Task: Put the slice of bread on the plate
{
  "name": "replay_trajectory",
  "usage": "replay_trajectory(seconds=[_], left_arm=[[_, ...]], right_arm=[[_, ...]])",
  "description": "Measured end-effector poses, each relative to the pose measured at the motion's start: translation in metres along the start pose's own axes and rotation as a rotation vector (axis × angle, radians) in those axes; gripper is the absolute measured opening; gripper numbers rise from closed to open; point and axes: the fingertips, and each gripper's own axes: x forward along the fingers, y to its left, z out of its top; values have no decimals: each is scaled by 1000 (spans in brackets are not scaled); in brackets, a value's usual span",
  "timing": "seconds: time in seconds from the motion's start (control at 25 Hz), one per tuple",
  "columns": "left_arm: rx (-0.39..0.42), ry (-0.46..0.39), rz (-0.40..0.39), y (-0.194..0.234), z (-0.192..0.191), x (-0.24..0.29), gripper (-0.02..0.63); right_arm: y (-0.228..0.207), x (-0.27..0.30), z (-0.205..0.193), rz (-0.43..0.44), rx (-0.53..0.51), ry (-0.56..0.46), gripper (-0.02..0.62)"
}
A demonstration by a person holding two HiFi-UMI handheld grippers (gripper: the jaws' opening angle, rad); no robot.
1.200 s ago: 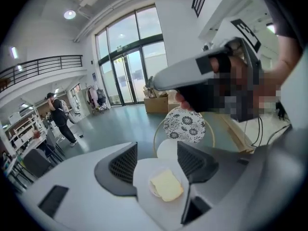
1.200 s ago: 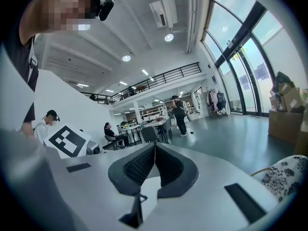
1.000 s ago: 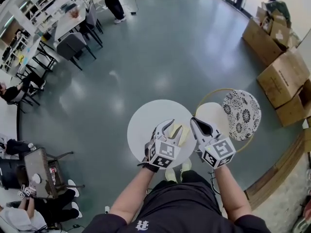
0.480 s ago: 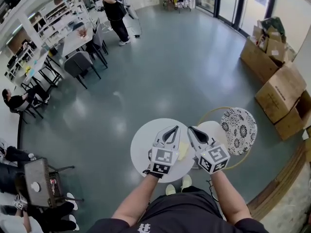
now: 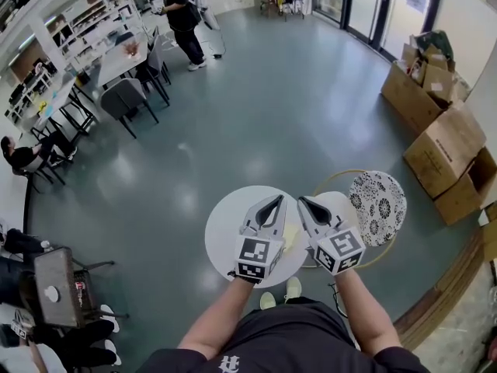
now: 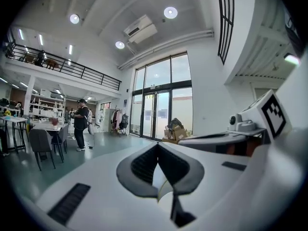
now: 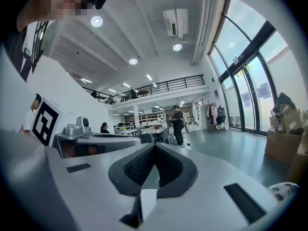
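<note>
The slice of bread (image 5: pixel 292 238), pale yellow, lies flat on the round white table (image 5: pixel 229 216), under the gap between my two grippers. My left gripper (image 5: pixel 277 199) is held above the table and just left of the bread; its jaws are shut with nothing in them. In the left gripper view the left gripper (image 6: pixel 158 146) points out level into the hall. My right gripper (image 5: pixel 301 201) hangs just right of the bread, also shut and empty, and the right gripper (image 7: pixel 154 146) looks across the hall too. A plain white disc (image 5: pixel 344 200) lies right of the table.
A black-and-white patterned disc (image 5: pixel 378 196) overlaps the white disc inside a thin gold ring (image 5: pixel 334 176). Cardboard boxes (image 5: pixel 443 146) line the right wall. Chairs and desks (image 5: pixel 124 99) stand at far left, where a person (image 5: pixel 182 14) stands. My feet show under the table.
Both grippers have risen off the table, the left one more. The left jaws, open beside the bread a second ago, are now shut. The bread stays on the table.
</note>
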Motion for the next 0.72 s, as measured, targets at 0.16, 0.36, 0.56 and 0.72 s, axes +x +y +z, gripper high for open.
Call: replay_trajectory(seconds=[0.16,0.36,0.56,0.72], left_arm=[[-22,13,-1,4,-2,0,6],[-32,11,4,7,-3,-3,6],[-31,5,4,9,-3,-4,6],[-30,-1,3,11,-1,-6,6]], right_arm=[[1,4,4,-1,6,3,6],[0,8,2,-3,12,2,6],[3,10,2,-3,5,0,6],[5,13,3,-2,0,-3,6]])
